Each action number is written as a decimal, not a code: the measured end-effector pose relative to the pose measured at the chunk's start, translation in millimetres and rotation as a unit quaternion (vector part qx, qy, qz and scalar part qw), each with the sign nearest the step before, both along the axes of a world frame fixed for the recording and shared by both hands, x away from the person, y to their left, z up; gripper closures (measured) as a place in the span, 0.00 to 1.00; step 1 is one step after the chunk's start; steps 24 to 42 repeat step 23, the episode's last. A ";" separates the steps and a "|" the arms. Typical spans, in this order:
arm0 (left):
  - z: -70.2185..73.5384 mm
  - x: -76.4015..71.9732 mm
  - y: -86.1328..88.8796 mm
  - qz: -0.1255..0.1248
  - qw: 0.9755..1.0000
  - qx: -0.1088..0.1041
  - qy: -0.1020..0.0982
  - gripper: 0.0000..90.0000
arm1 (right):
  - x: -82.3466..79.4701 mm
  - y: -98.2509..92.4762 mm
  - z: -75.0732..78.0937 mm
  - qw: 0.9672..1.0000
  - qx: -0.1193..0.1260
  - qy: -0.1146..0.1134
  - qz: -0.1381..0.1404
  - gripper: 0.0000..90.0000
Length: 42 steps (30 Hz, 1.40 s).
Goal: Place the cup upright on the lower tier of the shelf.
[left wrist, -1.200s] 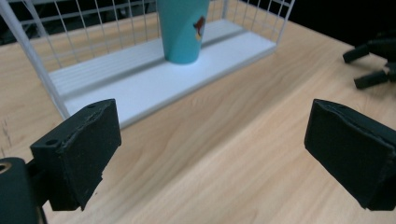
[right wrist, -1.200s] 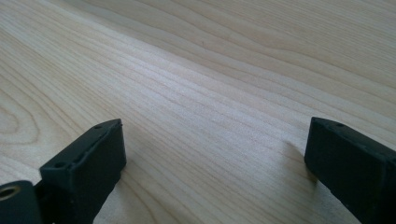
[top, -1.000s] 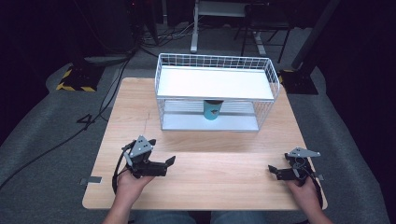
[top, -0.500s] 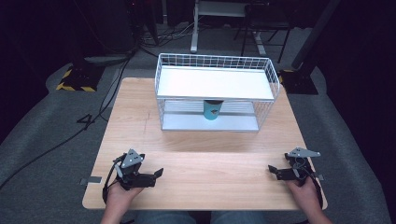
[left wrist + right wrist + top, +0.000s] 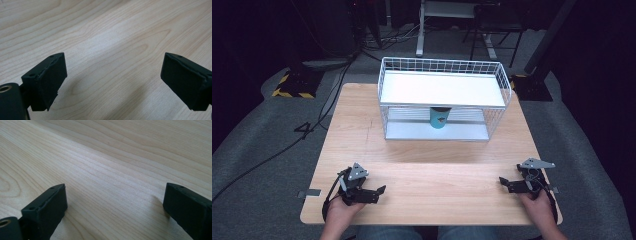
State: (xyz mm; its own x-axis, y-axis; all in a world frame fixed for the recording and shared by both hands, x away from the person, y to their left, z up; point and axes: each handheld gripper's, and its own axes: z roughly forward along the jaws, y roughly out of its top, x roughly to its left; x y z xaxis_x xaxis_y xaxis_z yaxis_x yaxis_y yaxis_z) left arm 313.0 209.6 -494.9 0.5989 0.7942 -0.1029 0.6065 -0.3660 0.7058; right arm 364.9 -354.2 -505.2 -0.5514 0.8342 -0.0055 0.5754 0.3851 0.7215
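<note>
Left gripper [image 5: 379,190] low over the bench [image 5: 432,195], fingers just narrowed, apart, holding nothing. Right gripper [image 5: 503,183] likewise spread and empty

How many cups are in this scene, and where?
1. A teal cup stands on the lower shelf of the white wire rack, under its upper shelf, at the far side of the table. That shelf could hide others.
</note>
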 end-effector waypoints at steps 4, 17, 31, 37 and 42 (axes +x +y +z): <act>-2.2 0.3 -2.7 -0.006 1.000 0.015 0.004 0.08 | 0.0 0.0 0.0 1.000 0.000 0.000 0.000 0.06; -10.5 2.1 -7.4 -0.012 0.999 0.051 -0.001 0.02 | 0.0 0.0 0.0 1.000 0.000 0.000 0.000 0.06; -10.6 3.4 -8.9 -0.010 0.999 0.053 -0.001 0.00 | 0.0 0.1 0.0 1.000 0.000 0.000 0.000 0.06; -10.6 3.4 -8.9 -0.010 0.999 0.053 -0.001 0.00 | 0.0 0.1 0.0 1.000 0.000 0.000 0.000 0.06; -10.6 3.4 -8.9 -0.010 0.999 0.053 -0.001 0.00 | 0.0 0.1 0.0 1.000 0.000 0.000 0.000 0.06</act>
